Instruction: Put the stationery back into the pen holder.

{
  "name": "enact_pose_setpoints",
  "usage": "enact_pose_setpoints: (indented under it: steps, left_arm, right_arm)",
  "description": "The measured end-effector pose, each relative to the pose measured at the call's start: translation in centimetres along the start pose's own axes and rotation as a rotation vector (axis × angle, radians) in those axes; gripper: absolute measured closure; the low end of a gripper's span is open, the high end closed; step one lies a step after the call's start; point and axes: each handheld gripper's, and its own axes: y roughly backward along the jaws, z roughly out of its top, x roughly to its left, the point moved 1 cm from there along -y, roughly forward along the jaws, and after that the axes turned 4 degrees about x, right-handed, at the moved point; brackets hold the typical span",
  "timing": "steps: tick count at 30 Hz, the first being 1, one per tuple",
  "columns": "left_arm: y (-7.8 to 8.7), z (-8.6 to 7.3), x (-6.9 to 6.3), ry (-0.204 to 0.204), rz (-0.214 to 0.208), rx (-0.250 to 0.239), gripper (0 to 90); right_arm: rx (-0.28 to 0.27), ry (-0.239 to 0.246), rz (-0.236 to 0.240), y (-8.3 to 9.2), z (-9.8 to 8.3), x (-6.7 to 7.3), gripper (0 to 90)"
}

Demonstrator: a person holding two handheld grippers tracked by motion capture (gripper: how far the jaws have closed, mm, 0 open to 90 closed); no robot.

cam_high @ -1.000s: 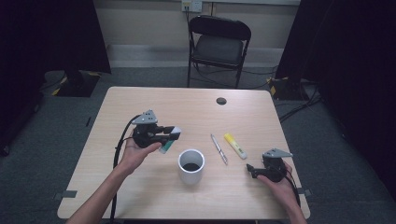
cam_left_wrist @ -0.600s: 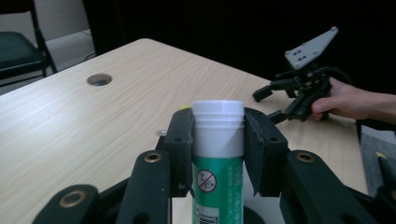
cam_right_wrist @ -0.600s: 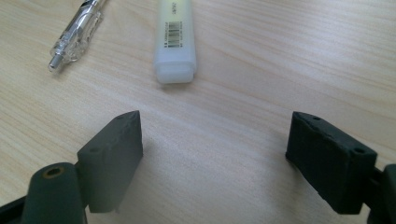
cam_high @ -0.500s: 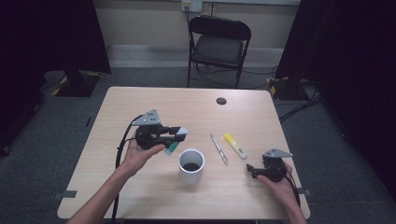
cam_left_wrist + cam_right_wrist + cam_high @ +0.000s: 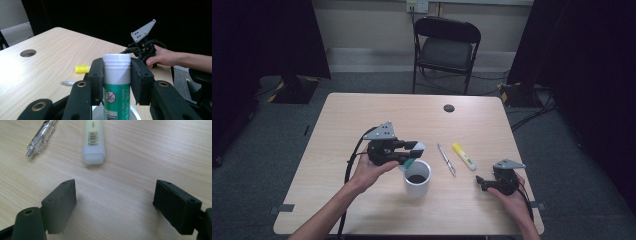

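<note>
My left gripper (image 5: 409,151) lies level and is shut on a green tube with a white cap (image 5: 416,147). It holds the tube just above the left rim of a white cup (image 5: 417,178) with a dark inside. In the left gripper view both black pads (image 5: 96,75) press the tube (image 5: 117,63) just under its cap. My right gripper (image 5: 481,182) rests near the table's front right corner in a hand. Its jaws stand open on bare wood (image 5: 117,195), with nothing between them. A yellow highlighter (image 5: 93,140) and a clear pen (image 5: 41,141) lie just beyond its fingertips.
The pen (image 5: 445,159) and the highlighter (image 5: 463,156) lie side by side between the cup and the right gripper. A round cable hole (image 5: 449,108) sits at the far middle of the wooden table (image 5: 362,115). A black folding chair (image 5: 447,47) stands behind the table.
My left gripper has carried the tube to the right and slightly up, from left of the cup to just over its left rim. The right gripper has stayed put.
</note>
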Motion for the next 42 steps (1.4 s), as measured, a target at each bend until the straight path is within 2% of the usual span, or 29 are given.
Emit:
enact_pose_setpoints:
  steps: [5,6,8,11,13,15,18,24,25,26,29,34,42]
  left_arm:
    - [-0.7,-0.2,-0.1,0.002,0.002,0.030,65.1]
    - [-1.1,-0.4,-0.1,0.006,-0.010,0.028,65.2]
    - [-1.3,-0.7,-0.1,0.004,-0.001,0.043,65.1]
    - [-1.6,-1.0,0.0,0.009,-0.010,0.038,65.1]
    - [-1.8,-1.2,0.0,0.015,0.005,0.036,65.1]
    - [-2.3,-1.4,-0.2,0.009,-0.010,0.037,65.1]
    - [-2.8,-1.8,-0.1,0.007,-0.006,0.060,65.1]
    - [-3.2,-2.6,0.1,0.016,-0.011,0.073,65.0]
    - [-3.2,-2.6,0.1,0.016,-0.011,0.073,65.0]
    - [-3.3,-2.7,0.1,0.009,0.001,0.100,65.0]
    - [-3.3,-2.8,0.2,0.009,0.000,0.103,65.0]
    - [-2.6,-3.2,0.9,0.017,0.032,0.112,65.0]
    - [-1.8,-3.2,0.8,0.007,0.035,0.118,65.0]
  right_arm:
    - [0.000,0.000,0.000,0.0,0.0,0.0,17.6]
    - [0.000,0.000,0.000,0.0,0.0,0.0,17.6]
    - [0.000,0.001,-0.001,0.0,0.0,0.0,17.7]
    - [0.000,0.000,0.000,0.0,0.0,0.0,17.7]
    - [0.000,0.000,0.000,0.0,0.0,0.0,17.7]
    - [0.000,0.000,0.000,0.0,0.0,0.0,17.7]
    - [0.000,0.000,0.000,0.0,0.0,0.0,17.7]
    - [0.000,0.000,-0.001,0.0,0.0,0.0,17.7]
    - [0.000,0.000,-0.001,0.0,0.0,0.0,17.7]
    - [0.000,0.000,-0.001,0.0,0.0,0.0,17.7]
    - [0.000,0.001,-0.002,0.0,0.0,0.0,17.7]
    - [0.000,0.000,-0.001,0.0,0.0,0.0,17.7]
    - [0.000,0.000,-0.002,0.0,0.0,0.0,17.7]
